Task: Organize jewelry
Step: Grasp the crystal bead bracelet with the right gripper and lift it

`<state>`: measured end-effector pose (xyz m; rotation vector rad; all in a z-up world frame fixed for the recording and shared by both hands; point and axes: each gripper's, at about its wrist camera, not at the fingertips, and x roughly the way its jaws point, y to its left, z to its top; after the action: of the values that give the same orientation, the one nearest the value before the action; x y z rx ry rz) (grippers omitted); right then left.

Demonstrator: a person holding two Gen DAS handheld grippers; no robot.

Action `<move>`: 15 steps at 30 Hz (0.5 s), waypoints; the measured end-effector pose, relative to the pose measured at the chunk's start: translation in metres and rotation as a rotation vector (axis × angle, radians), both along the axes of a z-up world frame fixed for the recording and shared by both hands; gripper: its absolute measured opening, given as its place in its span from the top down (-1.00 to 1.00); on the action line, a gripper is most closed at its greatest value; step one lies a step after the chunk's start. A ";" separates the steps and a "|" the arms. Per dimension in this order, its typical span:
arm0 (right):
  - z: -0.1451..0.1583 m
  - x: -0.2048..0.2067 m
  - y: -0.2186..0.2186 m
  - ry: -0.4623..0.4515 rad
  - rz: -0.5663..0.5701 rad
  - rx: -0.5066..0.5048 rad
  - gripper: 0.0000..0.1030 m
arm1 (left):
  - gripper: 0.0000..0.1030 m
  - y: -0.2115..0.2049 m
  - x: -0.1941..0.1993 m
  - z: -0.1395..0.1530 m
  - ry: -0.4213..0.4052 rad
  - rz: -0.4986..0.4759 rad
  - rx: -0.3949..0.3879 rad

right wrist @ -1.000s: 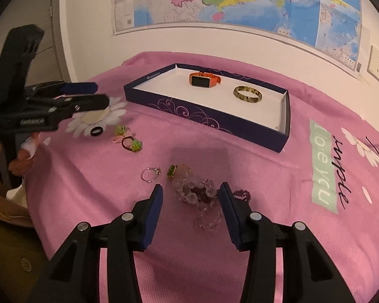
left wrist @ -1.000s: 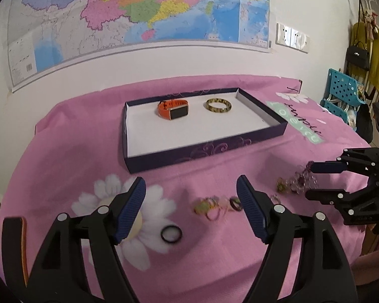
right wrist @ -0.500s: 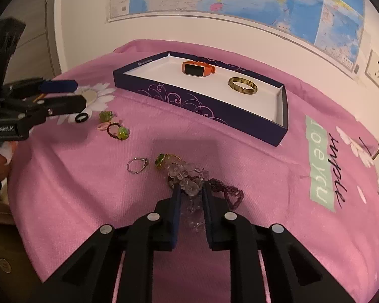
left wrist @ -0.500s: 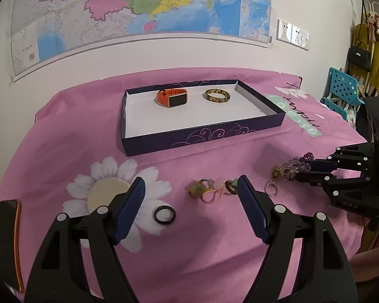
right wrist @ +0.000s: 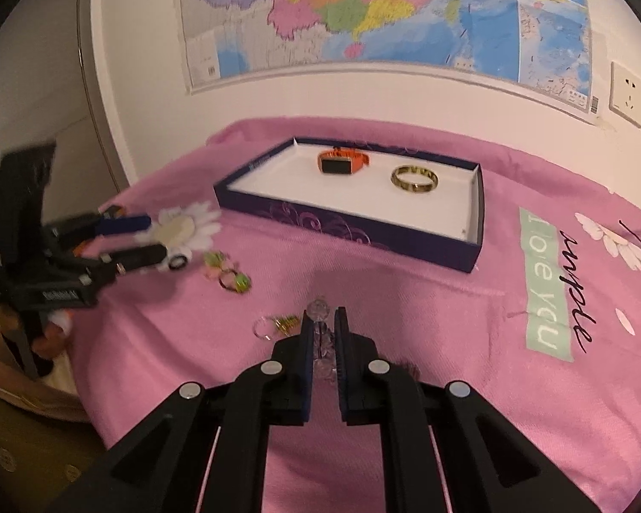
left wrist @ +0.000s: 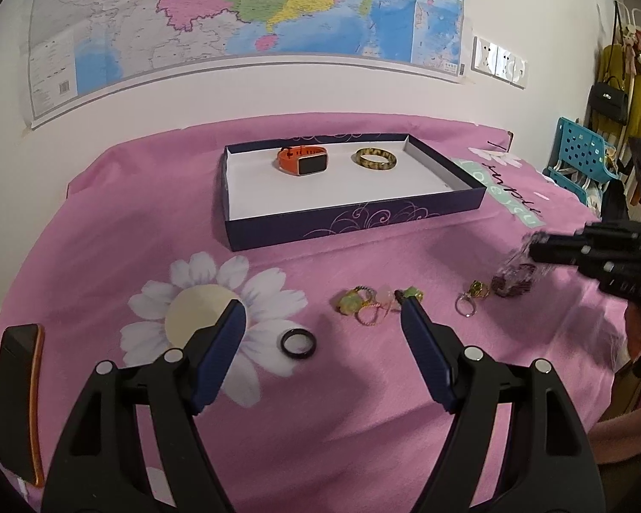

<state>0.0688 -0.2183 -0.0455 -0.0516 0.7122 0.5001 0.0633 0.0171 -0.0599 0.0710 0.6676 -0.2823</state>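
1. Your right gripper (right wrist: 321,320) has its dark blue fingers clamped on a bracelet of clear faceted beads (right wrist: 319,310), which sits between the pads above the pink flowered tablecloth (right wrist: 427,320).
2. Your left gripper (left wrist: 322,312) has its fingers spread wide apart, holding nothing, with a plain black ring (left wrist: 298,343) lying on the cloth between them.
3. A cluster of small green and pink rings (left wrist: 369,302) lies just beside the left gripper's right fingertip; a thin silver ring (left wrist: 466,304) and a green-stone ring (left wrist: 478,289) lie further right.
4. The shallow dark purple box with a white inside (left wrist: 354,224) holds an orange smartwatch (left wrist: 302,161) and a mottled gold bangle (left wrist: 375,158), set apart from each other.
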 end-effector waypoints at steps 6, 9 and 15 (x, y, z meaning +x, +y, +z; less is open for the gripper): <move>0.016 -0.001 -0.007 -0.036 -0.011 0.054 0.85 | -0.44 0.008 0.000 -0.005 0.018 0.010 0.015; 0.021 0.001 -0.011 -0.041 -0.016 0.085 0.85 | -0.41 0.012 0.002 -0.009 0.030 0.015 0.011; 0.027 0.005 -0.016 -0.051 -0.022 0.130 0.85 | -0.34 0.011 0.004 -0.013 0.048 0.005 0.008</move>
<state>0.0736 -0.2338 -0.0186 0.0651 0.6286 0.5215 0.0678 0.0282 -0.0727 0.0703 0.7161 -0.2769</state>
